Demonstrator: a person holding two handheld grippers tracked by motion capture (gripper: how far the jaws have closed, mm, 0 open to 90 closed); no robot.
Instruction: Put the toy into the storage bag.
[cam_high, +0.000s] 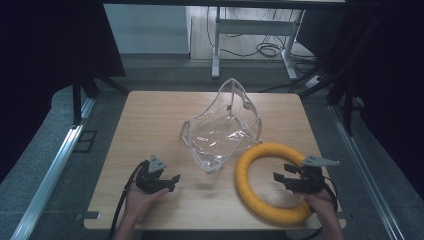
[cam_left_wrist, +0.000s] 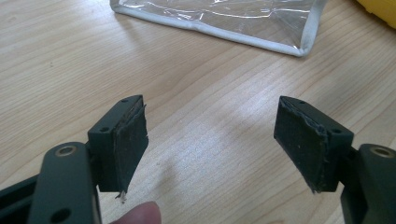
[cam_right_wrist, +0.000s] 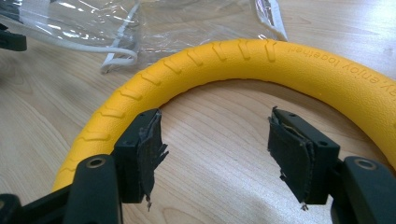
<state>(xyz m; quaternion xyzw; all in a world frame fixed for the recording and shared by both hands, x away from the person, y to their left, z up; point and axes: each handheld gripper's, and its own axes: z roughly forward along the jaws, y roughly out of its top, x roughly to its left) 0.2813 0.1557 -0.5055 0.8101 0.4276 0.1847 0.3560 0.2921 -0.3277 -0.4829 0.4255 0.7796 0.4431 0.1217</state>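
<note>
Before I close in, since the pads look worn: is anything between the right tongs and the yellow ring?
Nothing visible. The right tongs stand open above bare wood inside the yellow ring, whose rim curves just ahead of the pads. The clear plastic bag lies beyond the ring.

Bare table (cam_high: 150, 120) left of bag (cam_high: 222, 127)

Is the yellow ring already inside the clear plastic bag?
No, the yellow ring lies flat on the table beside the clear plastic bag, outside it.
</note>
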